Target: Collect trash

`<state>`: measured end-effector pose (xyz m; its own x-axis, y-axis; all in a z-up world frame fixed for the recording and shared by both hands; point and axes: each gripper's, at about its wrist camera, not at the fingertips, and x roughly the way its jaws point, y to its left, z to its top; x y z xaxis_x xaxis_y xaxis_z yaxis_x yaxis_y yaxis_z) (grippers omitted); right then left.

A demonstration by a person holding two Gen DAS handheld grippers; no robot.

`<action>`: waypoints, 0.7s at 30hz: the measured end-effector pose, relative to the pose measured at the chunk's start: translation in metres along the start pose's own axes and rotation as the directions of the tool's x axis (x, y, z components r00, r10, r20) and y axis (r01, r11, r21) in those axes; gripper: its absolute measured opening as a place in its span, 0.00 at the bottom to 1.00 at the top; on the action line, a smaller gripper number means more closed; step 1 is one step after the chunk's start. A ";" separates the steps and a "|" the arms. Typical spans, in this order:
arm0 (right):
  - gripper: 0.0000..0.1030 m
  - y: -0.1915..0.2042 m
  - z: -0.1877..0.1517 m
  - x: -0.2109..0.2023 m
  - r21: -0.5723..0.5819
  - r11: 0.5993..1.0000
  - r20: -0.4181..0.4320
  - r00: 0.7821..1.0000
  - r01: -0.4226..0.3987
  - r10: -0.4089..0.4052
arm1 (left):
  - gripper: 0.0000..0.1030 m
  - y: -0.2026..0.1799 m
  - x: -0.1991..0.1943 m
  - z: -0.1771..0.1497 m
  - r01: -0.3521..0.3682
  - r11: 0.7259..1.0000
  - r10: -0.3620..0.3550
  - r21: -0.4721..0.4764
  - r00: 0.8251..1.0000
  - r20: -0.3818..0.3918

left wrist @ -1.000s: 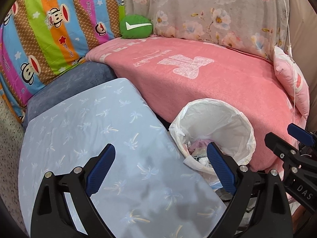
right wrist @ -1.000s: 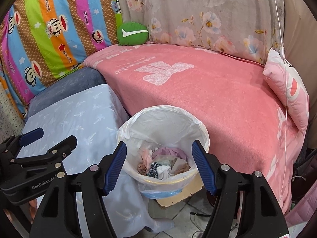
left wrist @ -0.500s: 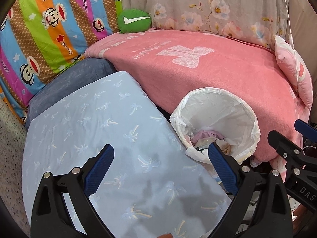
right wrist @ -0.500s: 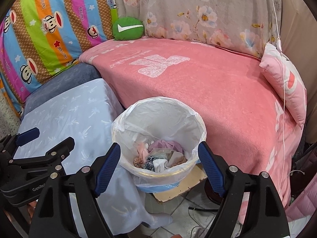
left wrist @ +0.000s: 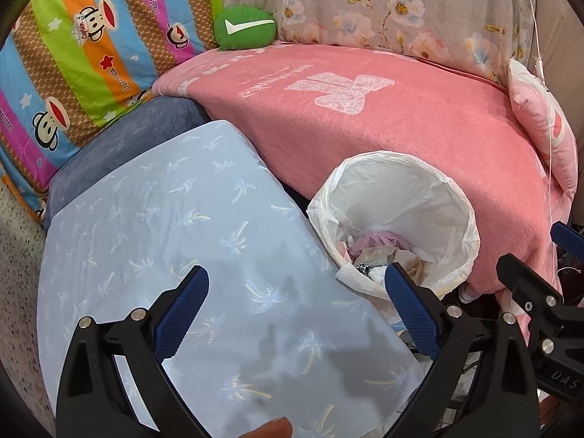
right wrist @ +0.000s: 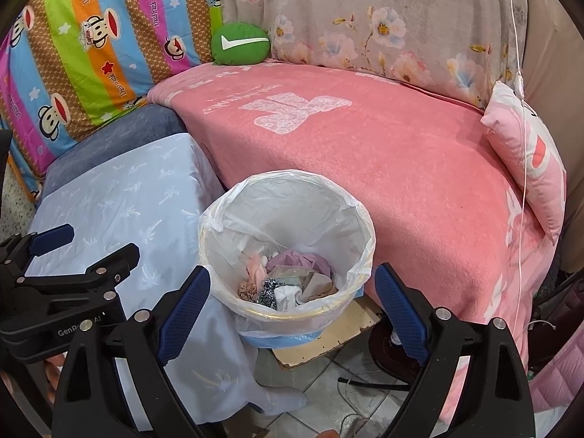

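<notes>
Lined trash bin [right wrist: 288, 241], holding crumpled scraps [right wrist: 292, 281], stands between pink-blanketed sofa [right wrist: 383, 168] and blue-covered table [left wrist: 182, 237]; right gripper [right wrist: 292, 314] opening above it, empty; left gripper [left wrist: 295, 314] spread wide, empty.

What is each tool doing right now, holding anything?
Left tool: open, holding nothing.
Right tool: opening, nothing between its jaws, above the white-lined round trash bin.

Each black gripper [right wrist: 292, 306] has blue ribbed pads [right wrist: 184, 308], silver screws and white lettering.
</notes>
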<state>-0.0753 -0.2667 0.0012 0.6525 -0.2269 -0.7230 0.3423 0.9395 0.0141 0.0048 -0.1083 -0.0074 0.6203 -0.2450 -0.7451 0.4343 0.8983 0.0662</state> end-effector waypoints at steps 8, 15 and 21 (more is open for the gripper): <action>0.95 0.000 -0.001 0.004 -0.013 1.000 -0.010 1.000 0.002 -0.003 | 0.91 -0.006 0.003 0.000 -0.001 1.000 0.001 0.003 1.000 -0.007; 0.95 0.002 -0.001 0.005 -0.022 1.000 -0.015 1.000 -0.002 0.002 | 0.91 -0.007 0.004 0.000 -0.004 1.000 0.004 -0.002 1.000 -0.010; 0.95 0.002 -0.002 0.002 -0.028 1.000 -0.015 1.000 0.003 -0.003 | 0.91 -0.007 0.005 0.000 -0.004 1.000 0.004 -0.002 1.000 -0.009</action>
<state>-0.0745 -0.2645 -0.0017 0.6412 -0.2258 -0.7334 0.3246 0.9458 -0.0074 0.0044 -0.1158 -0.0115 0.6157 -0.2383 -0.7511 0.4307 0.9000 0.0675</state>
